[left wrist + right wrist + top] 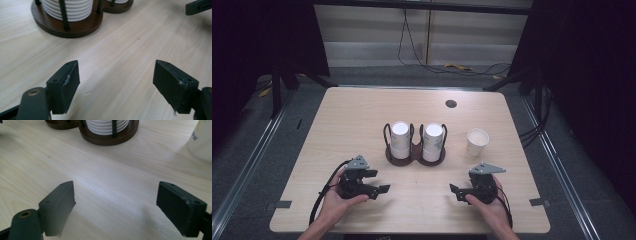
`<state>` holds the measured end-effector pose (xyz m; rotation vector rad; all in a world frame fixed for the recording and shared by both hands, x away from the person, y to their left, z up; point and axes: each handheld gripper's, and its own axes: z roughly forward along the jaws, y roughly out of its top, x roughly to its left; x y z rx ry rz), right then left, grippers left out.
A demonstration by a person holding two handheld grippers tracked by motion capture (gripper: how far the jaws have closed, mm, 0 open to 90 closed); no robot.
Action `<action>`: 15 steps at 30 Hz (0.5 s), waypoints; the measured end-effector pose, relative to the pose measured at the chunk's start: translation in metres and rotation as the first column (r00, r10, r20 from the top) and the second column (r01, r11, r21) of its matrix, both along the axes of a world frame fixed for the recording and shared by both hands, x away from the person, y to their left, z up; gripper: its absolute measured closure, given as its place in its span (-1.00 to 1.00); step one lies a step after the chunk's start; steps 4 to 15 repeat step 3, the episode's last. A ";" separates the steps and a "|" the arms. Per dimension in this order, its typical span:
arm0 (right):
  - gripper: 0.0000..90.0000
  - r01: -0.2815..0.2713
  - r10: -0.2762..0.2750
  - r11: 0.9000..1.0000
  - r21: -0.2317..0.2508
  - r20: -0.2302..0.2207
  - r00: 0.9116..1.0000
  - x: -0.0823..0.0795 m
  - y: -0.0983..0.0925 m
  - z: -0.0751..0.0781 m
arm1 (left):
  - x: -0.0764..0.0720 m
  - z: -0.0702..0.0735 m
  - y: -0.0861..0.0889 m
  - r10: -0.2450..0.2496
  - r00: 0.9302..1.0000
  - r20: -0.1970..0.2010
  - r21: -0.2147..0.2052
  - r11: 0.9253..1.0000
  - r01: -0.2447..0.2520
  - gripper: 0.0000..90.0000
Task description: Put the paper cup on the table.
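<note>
Both claws wide, empty: left gripper (377, 181), right gripper (455, 192). Paper cup (477, 142) ahead-right of right gripper; hasty grab could crush/tip it.

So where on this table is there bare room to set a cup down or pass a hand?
Bare wood lies between the left hand-held gripper and right hand-held gripper, in front of the cup holder. The far table strip behind the holder is bare too. It is tighter between the holder and the loose paper cup.
</note>
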<state>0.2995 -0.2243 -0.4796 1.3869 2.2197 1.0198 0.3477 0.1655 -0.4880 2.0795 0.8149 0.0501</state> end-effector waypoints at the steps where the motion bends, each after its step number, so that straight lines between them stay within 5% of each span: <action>1: -0.67 0.005 -0.005 1.000 -0.005 -0.002 1.000 0.001 -0.001 -0.002 | 0.001 -0.001 0.001 0.004 1.000 -0.011 -0.011 1.000 -0.005 -0.53; 15: -0.66 0.011 -0.011 1.000 -0.018 -0.022 1.000 0.004 -0.001 -0.006 | 0.002 -0.001 0.002 0.008 1.000 -0.023 -0.016 1.000 -0.008 -0.59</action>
